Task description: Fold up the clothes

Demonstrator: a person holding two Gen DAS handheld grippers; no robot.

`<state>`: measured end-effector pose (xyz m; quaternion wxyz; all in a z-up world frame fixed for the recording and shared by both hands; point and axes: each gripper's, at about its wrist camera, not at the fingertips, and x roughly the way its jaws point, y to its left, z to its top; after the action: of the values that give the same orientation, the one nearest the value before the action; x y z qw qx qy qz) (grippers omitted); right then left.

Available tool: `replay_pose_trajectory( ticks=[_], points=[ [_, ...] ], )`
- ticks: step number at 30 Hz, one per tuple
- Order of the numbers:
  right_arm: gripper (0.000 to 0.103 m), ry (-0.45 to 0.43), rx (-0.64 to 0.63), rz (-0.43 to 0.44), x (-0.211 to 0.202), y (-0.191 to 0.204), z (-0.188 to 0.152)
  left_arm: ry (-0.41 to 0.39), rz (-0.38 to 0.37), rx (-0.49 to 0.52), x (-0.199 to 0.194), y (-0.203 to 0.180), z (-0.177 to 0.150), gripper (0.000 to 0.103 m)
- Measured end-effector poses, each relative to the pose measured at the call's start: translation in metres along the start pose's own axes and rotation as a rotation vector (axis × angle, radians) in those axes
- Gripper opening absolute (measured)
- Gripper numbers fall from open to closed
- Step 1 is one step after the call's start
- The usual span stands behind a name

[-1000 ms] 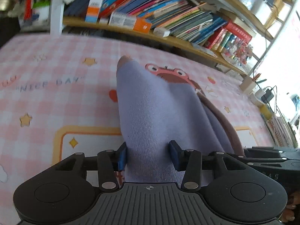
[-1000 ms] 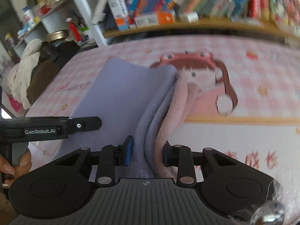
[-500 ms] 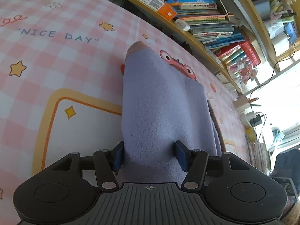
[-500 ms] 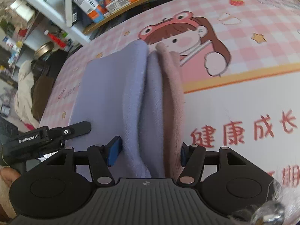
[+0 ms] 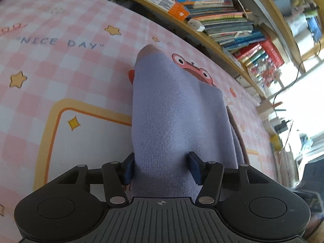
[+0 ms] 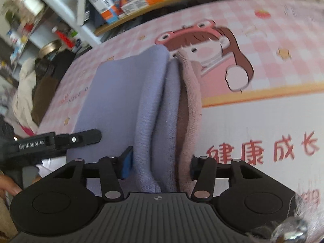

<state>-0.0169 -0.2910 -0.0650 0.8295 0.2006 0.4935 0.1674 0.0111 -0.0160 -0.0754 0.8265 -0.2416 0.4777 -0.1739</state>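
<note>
Lying folded on the pink checked mat point(image 5: 60, 64), the lavender garment point(image 5: 178, 109) shows a dusty-pink layer point(image 6: 190, 93) along its right edge and at its far tip. Its near end runs between the fingers of both claws. The left gripper point(image 5: 162, 167) stands spread wide, blue pads at either side of the cloth, pinching nothing. The right gripper point(image 6: 160, 162) is likewise parted around the bunched lavender and pink folds, not closed on them. A cartoon girl in a frog hat point(image 6: 202, 40) is printed on the mat beyond the garment, and crowded bookshelves point(image 5: 212, 16) rise behind.
</note>
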Motion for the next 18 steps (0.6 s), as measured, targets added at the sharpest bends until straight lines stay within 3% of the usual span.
replay_pose_trajectory(
  ticks=[2,8,13,18],
  points=[
    [0.05,-0.01,0.021,0.02,-0.001,-0.003,0.0,-0.004,0.004,0.003,0.001,-0.002,0.0,0.054],
    [0.032,-0.041,-0.048,0.012,-0.009,0.009,-0.001,-0.056,0.022,0.072,-0.01,-0.019,-0.006,0.044],
    [0.031,-0.119,-0.154,-0.027,-0.027,0.023,-0.008,-0.111,0.029,0.139,-0.023,-0.036,-0.011,0.044],
    [0.031,-0.169,-0.181,-0.031,-0.042,0.022,-0.011,-0.145,0.018,0.166,-0.027,-0.051,-0.016,0.044]
  ],
)
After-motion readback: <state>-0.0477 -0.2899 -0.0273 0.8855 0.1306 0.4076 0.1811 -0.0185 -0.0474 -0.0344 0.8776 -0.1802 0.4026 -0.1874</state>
